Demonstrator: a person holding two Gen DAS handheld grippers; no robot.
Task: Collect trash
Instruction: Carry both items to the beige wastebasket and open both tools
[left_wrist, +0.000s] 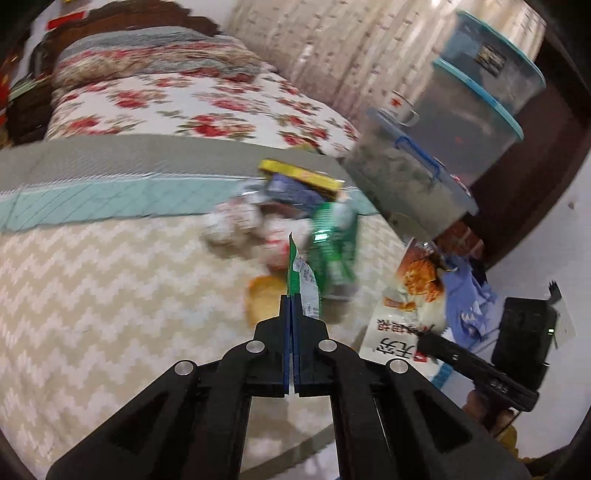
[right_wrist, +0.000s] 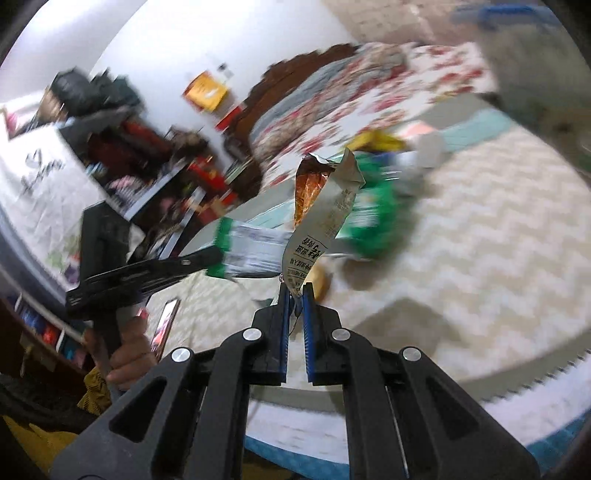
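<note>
- Blue-padded left gripper (left_wrist: 291, 299) was clamped tight on the bottom edge of a green-and-white wrapper (left_wrist: 301, 280); jaws pressed nearly together, wrapper standing edge-on above the tips.
- In the right wrist view the same wrapper (right_wrist: 251, 247) showed flat and blurred, sticking out from the left gripper (right_wrist: 210, 256), with the person's left hand (right_wrist: 125, 354) on the handle below.
- Right gripper (right_wrist: 295, 295) was pinched on the lower corner of a silver snack bag (right_wrist: 325, 210); a narrow gap remained between the pads, the bag standing upright, its torn top open and orange lining visible.
- Left wrist view caught that bag's printed face (left_wrist: 410, 295) at right, held by the right gripper's dark body (left_wrist: 476, 373).
- Both held pieces hung above the bed, its chevron quilt (left_wrist: 110, 295) under them.
- Beyond the tips, a loose trash pile (left_wrist: 295, 214) lay on the quilt near the teal border: a green packet (left_wrist: 332, 243), a yellow box (left_wrist: 299, 173), white crumpled bits. Heavy blur, details not readable.
- A round orange-yellow item (left_wrist: 264, 295) lay on the quilt just beside the left fingertips.
- Stacked clear storage bins (left_wrist: 480, 103) with teal lids stood to the right of the bed; a floral bedspread (left_wrist: 184, 107) lay behind the pile.
</note>
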